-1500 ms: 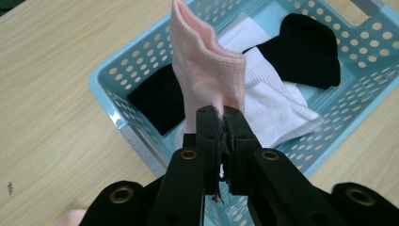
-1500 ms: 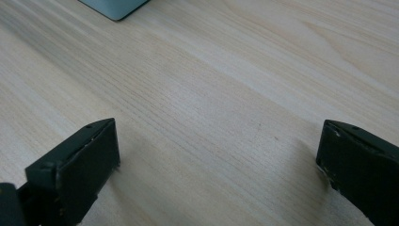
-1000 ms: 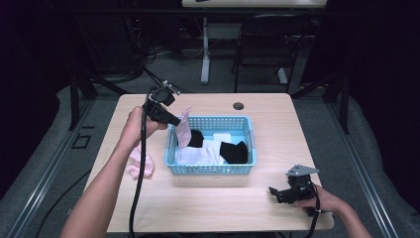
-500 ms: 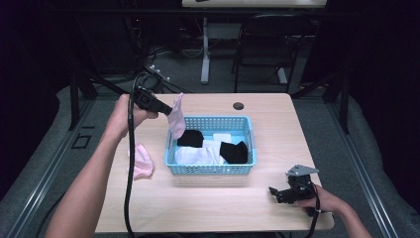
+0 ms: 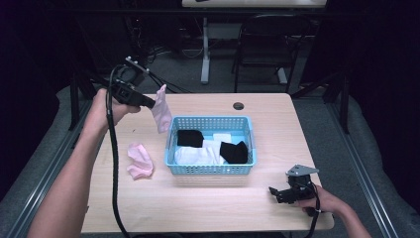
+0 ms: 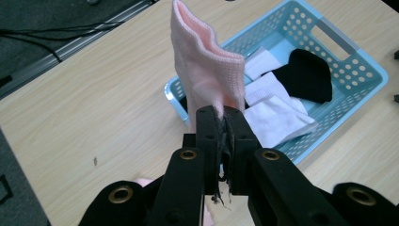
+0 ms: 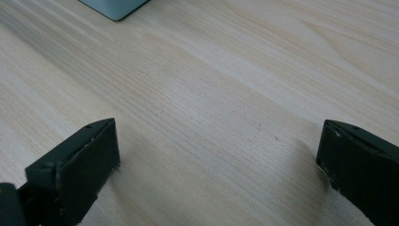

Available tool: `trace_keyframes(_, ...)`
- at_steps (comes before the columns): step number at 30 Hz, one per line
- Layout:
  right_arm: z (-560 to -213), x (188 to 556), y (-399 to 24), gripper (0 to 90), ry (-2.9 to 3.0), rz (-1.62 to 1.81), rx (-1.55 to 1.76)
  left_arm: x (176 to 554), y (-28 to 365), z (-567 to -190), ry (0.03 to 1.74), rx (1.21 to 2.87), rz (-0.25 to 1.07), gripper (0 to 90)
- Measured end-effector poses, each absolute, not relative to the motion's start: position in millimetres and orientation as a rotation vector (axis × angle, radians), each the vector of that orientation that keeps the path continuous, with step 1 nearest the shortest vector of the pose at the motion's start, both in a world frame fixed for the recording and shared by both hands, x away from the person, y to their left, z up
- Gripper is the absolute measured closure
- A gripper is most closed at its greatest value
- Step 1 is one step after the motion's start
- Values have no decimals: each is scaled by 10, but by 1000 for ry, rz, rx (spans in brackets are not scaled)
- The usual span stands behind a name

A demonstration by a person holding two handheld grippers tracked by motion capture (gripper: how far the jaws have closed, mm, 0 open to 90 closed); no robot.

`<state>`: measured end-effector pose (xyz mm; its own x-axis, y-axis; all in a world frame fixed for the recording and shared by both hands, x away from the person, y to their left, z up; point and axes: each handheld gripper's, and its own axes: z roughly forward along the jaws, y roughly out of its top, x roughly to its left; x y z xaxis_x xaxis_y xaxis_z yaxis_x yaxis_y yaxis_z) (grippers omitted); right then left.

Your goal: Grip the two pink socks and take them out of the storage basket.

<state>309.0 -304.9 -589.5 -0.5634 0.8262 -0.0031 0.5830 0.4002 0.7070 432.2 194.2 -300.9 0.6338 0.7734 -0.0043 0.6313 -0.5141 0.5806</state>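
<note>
A pink sock (image 5: pixel 161 109) hangs in the air left of the blue basket (image 5: pixel 212 171), with my left gripper (image 5: pixel 148 103) shut on its end. In the left gripper view the sock (image 6: pixel 207 75) rises from the closed jaws of that gripper (image 6: pixel 223 115), above the basket's corner (image 6: pixel 171 89). A second pink sock (image 5: pixel 139 160) lies crumpled on the table left of the basket. Inside the basket lie black socks (image 5: pixel 190 138) and white socks (image 5: pixel 195 155). My right gripper (image 5: pixel 278 193) rests on the table at the front right, jaws wide open on bare wood (image 7: pixel 216 141).
A small black round thing (image 5: pixel 238 106) sits near the table's far edge. A cable (image 5: pixel 115 168) trails from the left gripper down across the table's left side. A chair (image 5: pixel 262 44) and table legs stand beyond the far edge.
My left hand has lifted the pink sock up out of the basket and carried it left and away from the basket. The right gripper has stayed put.
</note>
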Motion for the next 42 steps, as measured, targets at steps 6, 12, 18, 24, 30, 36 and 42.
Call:
trace_keyframes(6,-5895,3078,-3050,0,2308,956,1218,4259,2155,-3020,1140,2298,363,860)
trace_keyframes(12,-5895,3080,-3052,0,2310,957,1217,4209,2428,-3162,1209,2289,354,860)
trace_keyframes(18,-5893,3075,-3049,0,2307,952,1220,4188,2584,-3355,1263,2296,340,859)
trace_keyframes(24,-5894,3075,-3047,0,2305,958,1224,4230,2697,-3701,1310,2292,280,857)
trace_keyframes(30,-5894,3076,-3048,0,2307,958,1225,4318,2735,-4193,1390,2300,201,855)
trace_keyframes(36,-5894,3075,-3047,0,2305,958,1224,4394,2771,-4593,1449,2309,144,847)
trace_keyframes(42,-5895,3076,-3047,0,2305,959,1225,4436,2815,-4917,1517,2274,118,847)
